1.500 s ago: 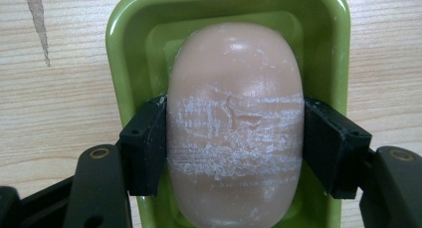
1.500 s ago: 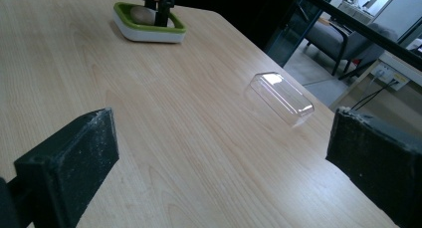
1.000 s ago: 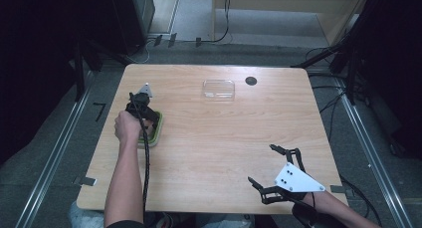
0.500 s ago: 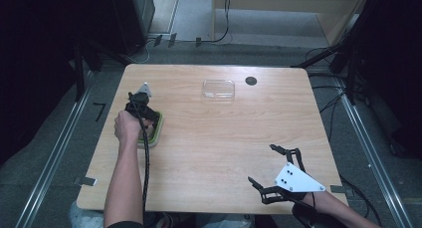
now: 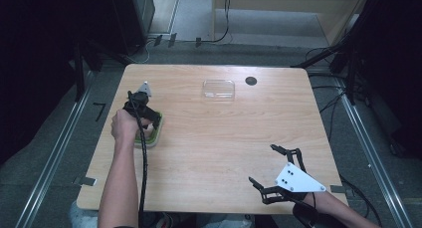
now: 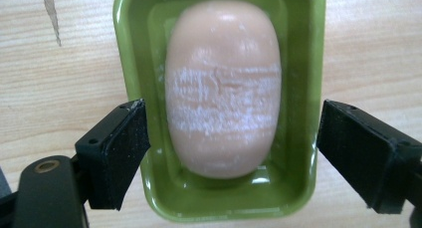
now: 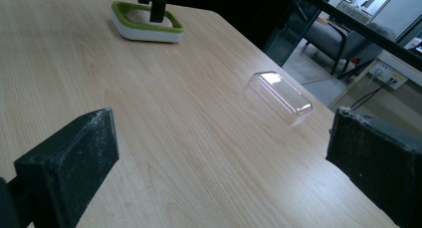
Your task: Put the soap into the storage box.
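Fingers (image 6: 119, 153) of left gripper (image 6: 226, 153) just opened | soap (image 6: 222, 86) released in dish (image 6: 298, 188)

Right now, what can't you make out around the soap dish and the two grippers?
- Soap: its underside is hidden inside the green dish, left gripper view.
- Dish's inside: high view, covered by the left gripper and hand.
- Clear lid: whether it lies rim up or down, too glassy.
- Right gripper: its hand is cut by the bottom edge, high view.
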`<state>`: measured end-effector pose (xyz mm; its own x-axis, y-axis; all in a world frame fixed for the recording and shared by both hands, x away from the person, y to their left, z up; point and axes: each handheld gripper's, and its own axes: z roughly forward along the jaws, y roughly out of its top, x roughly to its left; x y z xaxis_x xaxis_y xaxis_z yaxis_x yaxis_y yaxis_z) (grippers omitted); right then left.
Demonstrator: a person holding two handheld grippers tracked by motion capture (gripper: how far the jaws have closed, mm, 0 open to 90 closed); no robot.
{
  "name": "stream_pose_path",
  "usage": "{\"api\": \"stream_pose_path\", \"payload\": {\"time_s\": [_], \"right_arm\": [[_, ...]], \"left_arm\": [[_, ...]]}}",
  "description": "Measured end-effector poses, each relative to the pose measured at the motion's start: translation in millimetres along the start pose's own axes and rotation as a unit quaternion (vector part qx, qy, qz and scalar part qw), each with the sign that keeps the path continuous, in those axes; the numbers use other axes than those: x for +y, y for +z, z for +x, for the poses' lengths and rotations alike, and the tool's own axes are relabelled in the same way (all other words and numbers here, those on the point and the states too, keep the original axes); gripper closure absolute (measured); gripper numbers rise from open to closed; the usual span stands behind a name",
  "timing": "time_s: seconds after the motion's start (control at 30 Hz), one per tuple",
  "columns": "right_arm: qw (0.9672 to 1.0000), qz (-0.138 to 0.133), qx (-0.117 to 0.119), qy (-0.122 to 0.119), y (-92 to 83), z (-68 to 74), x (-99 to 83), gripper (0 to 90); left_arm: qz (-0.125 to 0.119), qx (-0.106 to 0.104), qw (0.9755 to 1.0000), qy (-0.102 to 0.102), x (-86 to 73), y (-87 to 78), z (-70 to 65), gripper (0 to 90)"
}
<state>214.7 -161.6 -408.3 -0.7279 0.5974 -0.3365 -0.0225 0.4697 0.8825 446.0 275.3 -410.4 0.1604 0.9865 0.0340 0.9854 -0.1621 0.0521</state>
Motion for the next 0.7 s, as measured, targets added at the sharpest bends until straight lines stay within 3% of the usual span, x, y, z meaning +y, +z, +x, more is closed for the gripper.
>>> {"api": "stream_pose_path", "payload": {"time_s": [0.3, 0.43, 0.7], "right_arm": [[1.0, 0.002, -0.004, 0.002, -2.5, -0.9, -1.8, 0.0], [1.0, 0.003, -0.008, 0.005, -4.6, -0.3, -1.9, 0.0], [1.0, 0.005, -0.006, -0.002, -4.0, 1.9, -0.4, 0.0]], "left_arm": [[0.019, -0.003, 0.9997, 0.016, -13.9, -9.3, 1.1, 10.4], [0.016, -0.006, 0.9997, 0.017, -22.0, -13.9, 2.1, 10.3], [0.008, -0.009, 0.999, 0.043, -43.7, -26.7, -6.2, 10.1]]}}
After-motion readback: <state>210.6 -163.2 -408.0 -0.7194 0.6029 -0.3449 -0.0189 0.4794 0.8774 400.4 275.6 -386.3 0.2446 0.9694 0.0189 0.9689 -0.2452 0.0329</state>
